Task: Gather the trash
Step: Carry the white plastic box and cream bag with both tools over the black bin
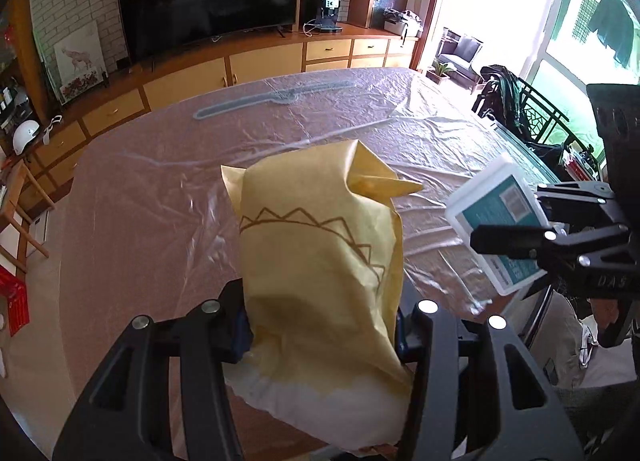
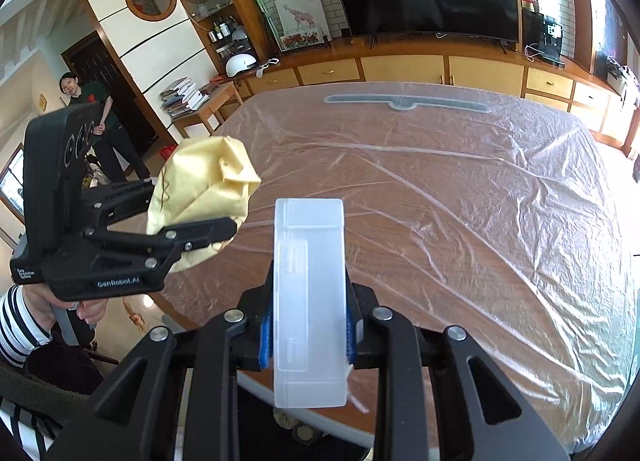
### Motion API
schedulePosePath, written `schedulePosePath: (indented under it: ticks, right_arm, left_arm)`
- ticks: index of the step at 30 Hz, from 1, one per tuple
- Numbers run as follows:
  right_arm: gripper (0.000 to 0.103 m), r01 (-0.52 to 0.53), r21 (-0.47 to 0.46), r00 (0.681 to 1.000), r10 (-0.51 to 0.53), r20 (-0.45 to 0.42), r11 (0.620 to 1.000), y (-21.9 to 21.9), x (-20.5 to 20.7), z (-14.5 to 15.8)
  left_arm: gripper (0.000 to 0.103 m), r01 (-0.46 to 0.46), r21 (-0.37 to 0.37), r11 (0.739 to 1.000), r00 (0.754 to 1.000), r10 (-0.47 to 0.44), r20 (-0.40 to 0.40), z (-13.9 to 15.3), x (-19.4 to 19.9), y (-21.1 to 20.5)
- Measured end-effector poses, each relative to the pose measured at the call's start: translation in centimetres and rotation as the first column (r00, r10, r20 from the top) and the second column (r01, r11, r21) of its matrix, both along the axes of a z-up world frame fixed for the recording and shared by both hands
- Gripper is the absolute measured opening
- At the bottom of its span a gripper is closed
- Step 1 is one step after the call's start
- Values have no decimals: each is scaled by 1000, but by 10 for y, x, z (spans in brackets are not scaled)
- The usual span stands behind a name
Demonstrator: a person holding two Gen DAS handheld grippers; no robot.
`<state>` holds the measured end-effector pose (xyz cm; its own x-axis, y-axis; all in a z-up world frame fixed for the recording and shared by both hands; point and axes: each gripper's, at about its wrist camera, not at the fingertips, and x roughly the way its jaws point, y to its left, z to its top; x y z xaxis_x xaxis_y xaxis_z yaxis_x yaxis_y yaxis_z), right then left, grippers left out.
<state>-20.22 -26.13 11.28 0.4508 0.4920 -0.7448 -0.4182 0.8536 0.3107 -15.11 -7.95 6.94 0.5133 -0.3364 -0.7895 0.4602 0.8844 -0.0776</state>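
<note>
With my left gripper (image 1: pixel 320 337) clamped on the yellow wrapper (image 1: pixel 320 245) and my right gripper (image 2: pixel 308 337) on the plastic box (image 2: pixel 309 301), I judged both needed firm, level carrying.

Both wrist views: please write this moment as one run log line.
left gripper: shut on yellow paper bag | right gripper: shut on plastic box | table: plastic-covered

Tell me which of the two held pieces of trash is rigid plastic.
The white plastic box in the right gripper; the left gripper holds a crumpled yellow paper bag.
</note>
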Motion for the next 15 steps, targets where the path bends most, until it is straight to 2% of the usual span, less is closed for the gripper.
schedulePosePath:
  ticks: [15]
  right_arm:
    - [26, -23, -3, 1000, 23, -1, 1000, -5, -57, 9]
  left_arm:
    - [51, 81, 6, 997, 997, -81, -6, -5, -68, 3]
